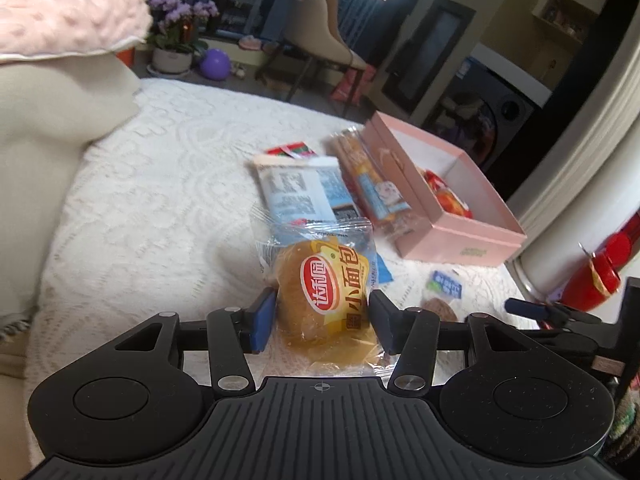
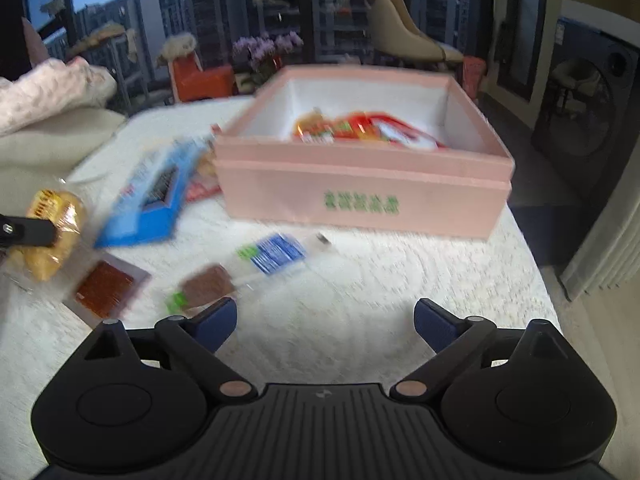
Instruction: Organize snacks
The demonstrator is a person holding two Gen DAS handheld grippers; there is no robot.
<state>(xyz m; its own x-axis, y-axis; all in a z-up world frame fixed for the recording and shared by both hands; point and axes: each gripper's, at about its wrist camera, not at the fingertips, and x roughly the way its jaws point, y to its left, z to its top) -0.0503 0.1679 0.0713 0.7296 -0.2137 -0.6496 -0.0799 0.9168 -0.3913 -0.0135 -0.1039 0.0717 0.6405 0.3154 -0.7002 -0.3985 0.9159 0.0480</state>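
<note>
Honestly, my worry is that the bread packet (image 1: 326,292), pinched at lower centre of the left view by my left hand-held gripper (image 1: 322,316), slips on its crinkly wrapper before reaching the pink box (image 1: 460,246), while the right hand-held gripper (image 2: 325,326) gapes empty.

The bread roll (image 1: 324,300) sits in a clear, glossy plastic wrapper that crinkles. The pink box (image 2: 360,196) looks like matt cardboard. The white cloth (image 1: 160,184) underneath is textured and lace-patterned. The left hand-held gripper (image 1: 322,314) is matt black plastic with blue pads (image 1: 262,320).
</note>
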